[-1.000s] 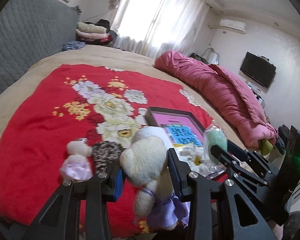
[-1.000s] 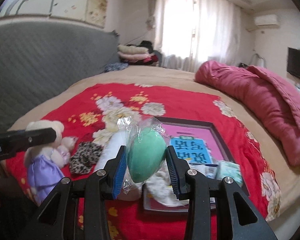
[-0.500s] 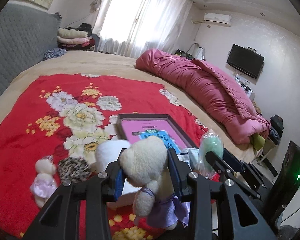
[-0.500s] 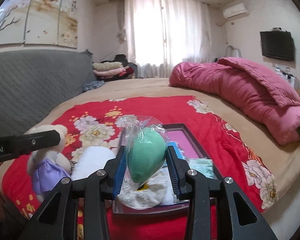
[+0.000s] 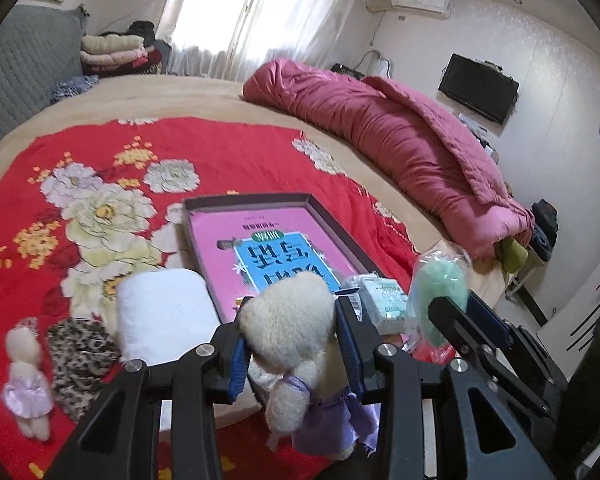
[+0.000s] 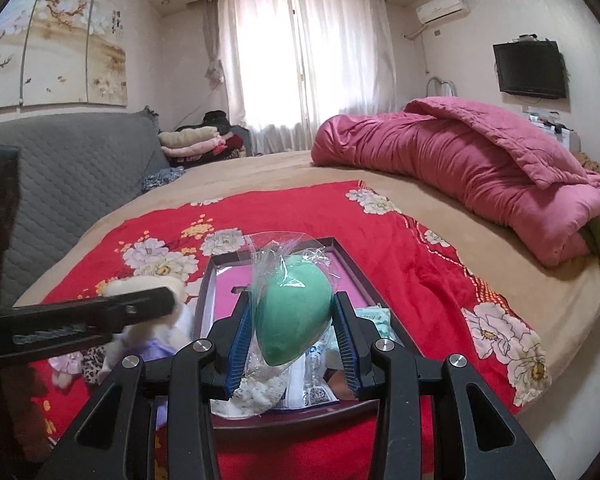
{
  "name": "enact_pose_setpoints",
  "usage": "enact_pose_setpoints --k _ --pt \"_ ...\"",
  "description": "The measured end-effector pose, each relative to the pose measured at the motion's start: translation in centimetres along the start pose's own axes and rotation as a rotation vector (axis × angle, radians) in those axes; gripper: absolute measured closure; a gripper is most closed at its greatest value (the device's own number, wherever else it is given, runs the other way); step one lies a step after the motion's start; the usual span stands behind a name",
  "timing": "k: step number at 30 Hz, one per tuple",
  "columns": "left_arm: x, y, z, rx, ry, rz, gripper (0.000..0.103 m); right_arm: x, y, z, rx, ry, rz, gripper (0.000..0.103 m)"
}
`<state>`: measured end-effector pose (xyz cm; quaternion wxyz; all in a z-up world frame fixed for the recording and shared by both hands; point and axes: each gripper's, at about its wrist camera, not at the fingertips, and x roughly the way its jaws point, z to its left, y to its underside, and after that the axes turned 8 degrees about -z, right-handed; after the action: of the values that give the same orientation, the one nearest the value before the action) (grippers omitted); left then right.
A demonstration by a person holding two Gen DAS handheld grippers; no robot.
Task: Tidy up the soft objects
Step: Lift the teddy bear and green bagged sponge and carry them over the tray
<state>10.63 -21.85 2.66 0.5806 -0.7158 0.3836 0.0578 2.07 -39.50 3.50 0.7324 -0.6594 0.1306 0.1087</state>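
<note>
Grippers are both hovering over the tray (image 5: 332, 224) on the bed: left gripper (image 5: 290, 350) w/ jaws squeezing a teddy bear (image 5: 288, 320), right gripper (image 6: 292, 332) w/ jaws pinching a bagged green sponge (image 6: 294, 316).

Large black characters on a blue panel (image 5: 278, 262) inside the pink-lined tray (image 5: 260, 200), upside down to the left wrist view, not legible. Smaller green badge (image 5: 265, 236) and a thin dark line of print above it, too small to read. Faint print on the pale green packet (image 5: 386, 294), blurred. Vertical calligraphy on the wall painting (image 6: 117, 21), unreadable.
</note>
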Motion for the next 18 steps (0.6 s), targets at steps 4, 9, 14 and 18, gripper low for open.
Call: enact_pose_setpoints --k 4,9,14,18 --pt "2.0 0.3 -0.2 0.02 0.009 0.026 0.064 0.4 0.3 0.1 -0.021 -0.004 0.007 0.063" --pt "3.6 0.6 -0.3 0.038 0.009 0.045 0.064 1.4 0.9 0.1 -0.029 -0.013 0.037 0.062" --pt "4.8 0.9 -0.1 0.048 0.006 0.066 0.064 2.0 1.3 -0.1 -0.026 -0.016 0.051 0.062" --pt "5.5 1.2 0.0 0.053 0.003 0.078 0.064 2.6 1.8 -0.3 -0.027 -0.015 0.066 0.062"
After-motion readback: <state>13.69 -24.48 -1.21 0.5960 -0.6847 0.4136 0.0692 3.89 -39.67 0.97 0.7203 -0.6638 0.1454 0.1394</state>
